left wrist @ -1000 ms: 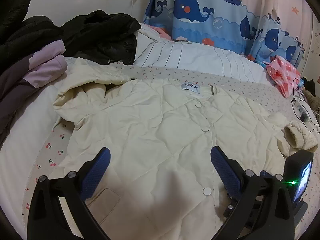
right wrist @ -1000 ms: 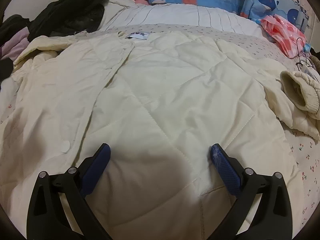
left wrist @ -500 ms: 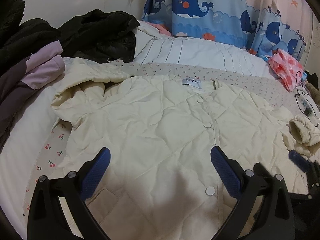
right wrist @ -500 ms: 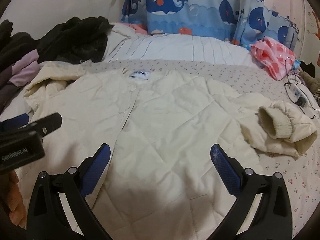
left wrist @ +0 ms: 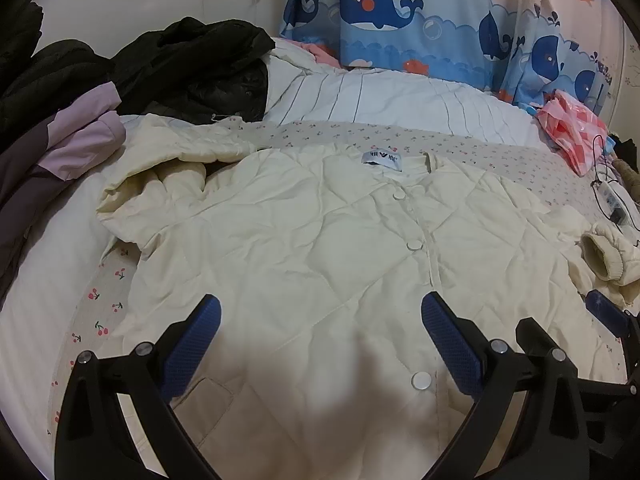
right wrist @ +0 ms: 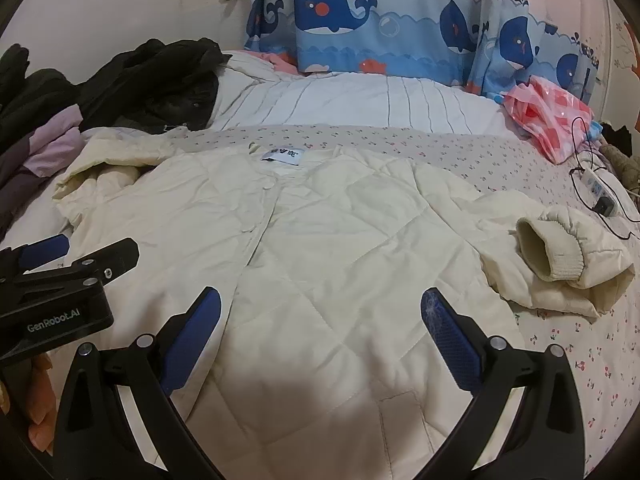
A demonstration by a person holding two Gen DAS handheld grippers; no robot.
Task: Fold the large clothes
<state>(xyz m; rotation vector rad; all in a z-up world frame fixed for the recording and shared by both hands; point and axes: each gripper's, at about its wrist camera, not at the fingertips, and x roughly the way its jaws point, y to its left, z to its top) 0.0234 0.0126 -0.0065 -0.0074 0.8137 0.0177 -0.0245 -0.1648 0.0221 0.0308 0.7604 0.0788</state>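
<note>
— Jacket (left wrist: 304,248) front and centre, wasn't it? Cream, quilted in big diamonds, lying flat and face-up on the cherry-print bedsheet (right wrist: 568,352).

— It was, buttoned down the middle with round white snaps (left wrist: 414,245), a white neck label (left wrist: 381,159) at the collar and a patch pocket (left wrist: 208,404) near the hem. Plenty of creases across the chest.

— And the sleeves?

— One was bunched up and folded over itself at the shoulder, beside the purple garment (left wrist: 76,136). The other lay curled on the sheet, its ribbed cuff (right wrist: 548,248) gaping toward the camera.

— What about the tools?

— The left gripper (left wrist: 320,336) hovered over the lower front with its blue pads (left wrist: 192,348) spread wide, nothing between them. The right gripper (right wrist: 320,332) was just as wide over the other half, also holding nothing.

— Anything behind?

— Black coats (left wrist: 200,68) were heaped at the far corner, a whale-print curtain (right wrist: 384,20) hung beyond, and a pink bag (right wrist: 548,120) sat near a power strip (right wrist: 596,192).
</note>
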